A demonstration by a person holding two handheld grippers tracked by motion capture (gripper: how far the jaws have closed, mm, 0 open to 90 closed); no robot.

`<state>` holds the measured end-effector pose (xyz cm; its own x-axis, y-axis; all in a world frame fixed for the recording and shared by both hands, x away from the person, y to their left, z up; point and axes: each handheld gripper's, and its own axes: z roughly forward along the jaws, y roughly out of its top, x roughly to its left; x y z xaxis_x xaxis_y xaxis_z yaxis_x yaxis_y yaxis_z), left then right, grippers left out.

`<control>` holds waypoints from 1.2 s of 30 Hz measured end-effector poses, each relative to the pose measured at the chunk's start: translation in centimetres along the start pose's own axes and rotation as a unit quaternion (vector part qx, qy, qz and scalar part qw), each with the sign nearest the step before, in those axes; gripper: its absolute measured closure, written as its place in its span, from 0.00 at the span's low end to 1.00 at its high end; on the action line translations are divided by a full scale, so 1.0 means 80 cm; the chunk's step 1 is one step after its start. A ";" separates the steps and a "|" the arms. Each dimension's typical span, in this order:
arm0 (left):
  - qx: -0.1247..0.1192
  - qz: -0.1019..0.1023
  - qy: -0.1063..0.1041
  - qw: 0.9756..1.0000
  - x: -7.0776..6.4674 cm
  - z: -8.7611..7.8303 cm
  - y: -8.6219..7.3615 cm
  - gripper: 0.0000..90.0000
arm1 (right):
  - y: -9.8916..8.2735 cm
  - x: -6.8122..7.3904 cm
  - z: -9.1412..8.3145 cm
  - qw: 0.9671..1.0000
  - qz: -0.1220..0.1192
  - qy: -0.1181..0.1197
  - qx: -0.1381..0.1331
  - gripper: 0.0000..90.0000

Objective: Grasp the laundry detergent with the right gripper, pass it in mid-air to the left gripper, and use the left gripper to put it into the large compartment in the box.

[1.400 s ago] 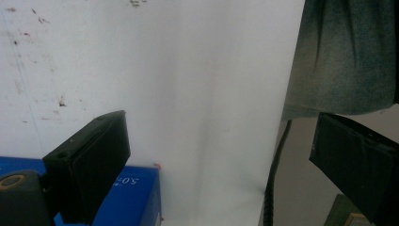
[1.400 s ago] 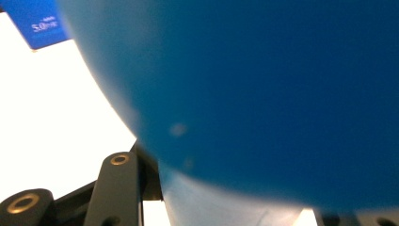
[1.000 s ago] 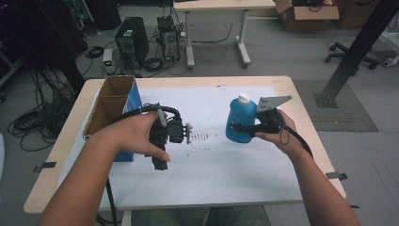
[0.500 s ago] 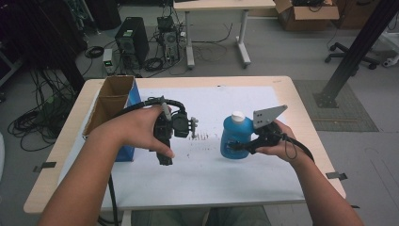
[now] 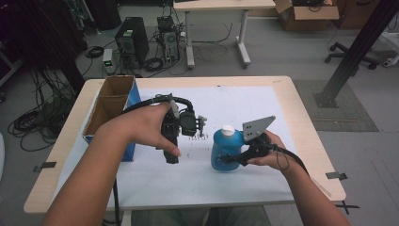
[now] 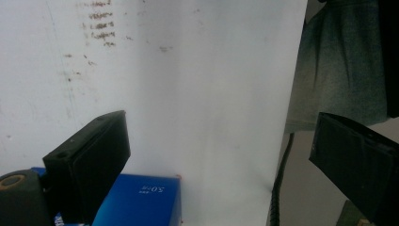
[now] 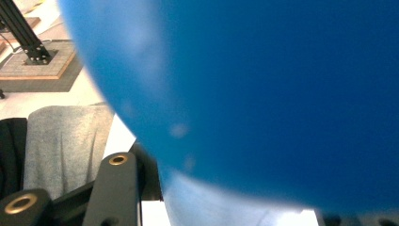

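Observation:
A blue bottle (image 5: 225, 149) with a white cap stands upright at the middle right of the white sheet (image 5: 244, 101). My right gripper (image 5: 226, 159) is shut on its lower body from the right. In the right gripper view the bottle (image 7: 259, 94) looms just ahead of the right gripper (image 7: 221, 207). Whether its base rests on the sheet I cannot tell. My left gripper (image 5: 170, 157) hovers left of the bottle, apart from it. Its jaws point toward the person. In the left gripper view, the left gripper (image 6: 221, 127) stands wide open over the white sheet (image 6: 188, 70) with nothing between the fingers.
An open cardboard box (image 5: 110, 106) with a blue side stands at the table's left edge; its blue corner (image 6: 136, 200) shows below my left jaws. Small dark marks (image 5: 193, 140) dot the sheet between the grippers. The person's knees sit past the table's near edge.
My right gripper has carried the bottle left and toward the person, lower over the sheet. The left gripper has drifted slightly right.

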<state>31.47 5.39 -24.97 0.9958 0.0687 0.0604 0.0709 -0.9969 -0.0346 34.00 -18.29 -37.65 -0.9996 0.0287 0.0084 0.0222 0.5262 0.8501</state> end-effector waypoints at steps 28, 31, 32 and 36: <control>-0.004 0.002 0.002 1.000 -0.005 -0.001 0.021 0.06 | 0.030 0.018 0.069 0.999 -0.029 0.036 -0.008 0.51; -0.004 0.001 0.002 1.000 -0.006 -0.002 0.020 0.06 | 0.033 0.019 0.077 0.999 -0.030 0.036 -0.007 0.51; -0.004 0.001 0.001 1.000 -0.007 -0.002 0.020 0.06 | 0.034 0.019 0.080 0.999 -0.029 0.036 -0.006 0.51; -0.004 0.001 0.000 1.000 -0.009 -0.002 0.020 0.06 | 0.034 0.019 0.086 0.999 -0.025 0.031 -0.006 0.51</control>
<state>30.83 3.77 -24.95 0.9959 0.0668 0.0606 0.0685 -0.9973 -0.0259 32.71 -10.95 -38.98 -0.9987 -0.0509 -0.0016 -0.0277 0.5160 0.8561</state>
